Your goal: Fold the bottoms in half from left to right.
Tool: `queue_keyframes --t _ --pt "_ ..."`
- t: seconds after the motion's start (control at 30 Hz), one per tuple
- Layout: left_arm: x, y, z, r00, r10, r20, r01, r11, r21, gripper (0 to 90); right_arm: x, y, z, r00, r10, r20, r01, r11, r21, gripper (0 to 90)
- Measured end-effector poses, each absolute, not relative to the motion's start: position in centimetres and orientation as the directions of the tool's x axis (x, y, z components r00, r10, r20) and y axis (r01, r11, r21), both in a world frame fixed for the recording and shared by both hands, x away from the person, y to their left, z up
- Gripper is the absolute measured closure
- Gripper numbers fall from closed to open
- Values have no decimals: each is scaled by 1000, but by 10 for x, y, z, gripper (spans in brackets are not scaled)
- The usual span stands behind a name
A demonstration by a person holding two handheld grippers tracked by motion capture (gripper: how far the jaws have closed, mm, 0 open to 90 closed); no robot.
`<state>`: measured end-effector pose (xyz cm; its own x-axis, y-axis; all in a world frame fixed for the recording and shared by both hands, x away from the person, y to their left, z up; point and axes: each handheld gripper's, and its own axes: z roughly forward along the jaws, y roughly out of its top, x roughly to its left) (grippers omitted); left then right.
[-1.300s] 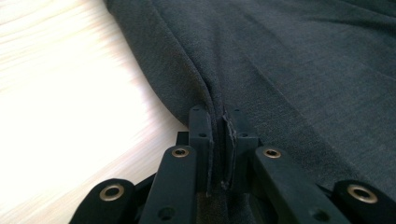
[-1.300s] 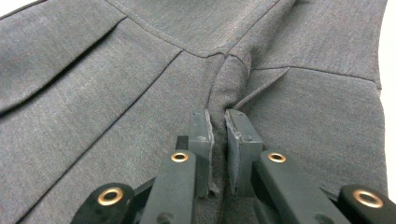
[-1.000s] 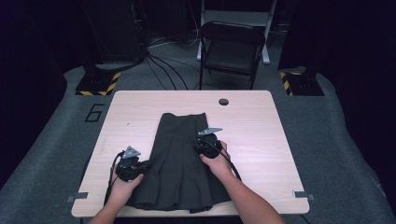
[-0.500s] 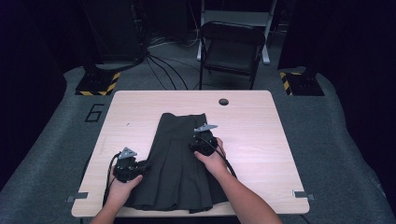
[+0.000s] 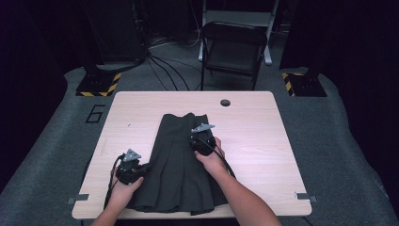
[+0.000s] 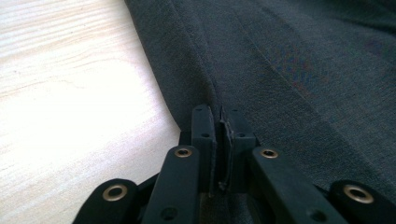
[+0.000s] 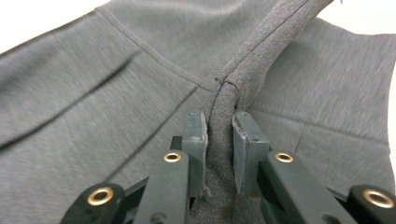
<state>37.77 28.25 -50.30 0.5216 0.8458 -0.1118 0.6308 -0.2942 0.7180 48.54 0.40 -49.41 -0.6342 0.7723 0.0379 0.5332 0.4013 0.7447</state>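
Since a second ago the dark skirt [image 5: 181,165] lies unmoved, flat on the counter [image 5: 263,141], waistband at the far end. Both tools have just been closing, each with cloth between its jaws. The left tool [image 5: 140,168] sits slightly nearer the person at the skirt's left edge; the right tool [image 5: 196,139] has shifted little, up near the waistband. The left gripper view shows the left tool [image 6: 220,122] pinching a thin fold beside bare wood. The right gripper view shows the right tool [image 7: 219,126] clamped on a thick bunched ridge.
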Motion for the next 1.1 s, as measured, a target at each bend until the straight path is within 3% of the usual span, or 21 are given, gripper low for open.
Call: queue_keyframes --t 0.47,0.77,1.1 --pt "371 276 -478 543 827 -143 598 -261 758 863 476 -8 -435 -639 763 97 528 344 777 782" --pt "372 255 -456 603 790 -108 563 -326 759 862 474 -29 -404 -614 783 94 522 314 793 786" --pt "385 224 -466 629 773 -84 570 -385 726 864 498 -47 -429 -556 827 78 590 327 738 785"
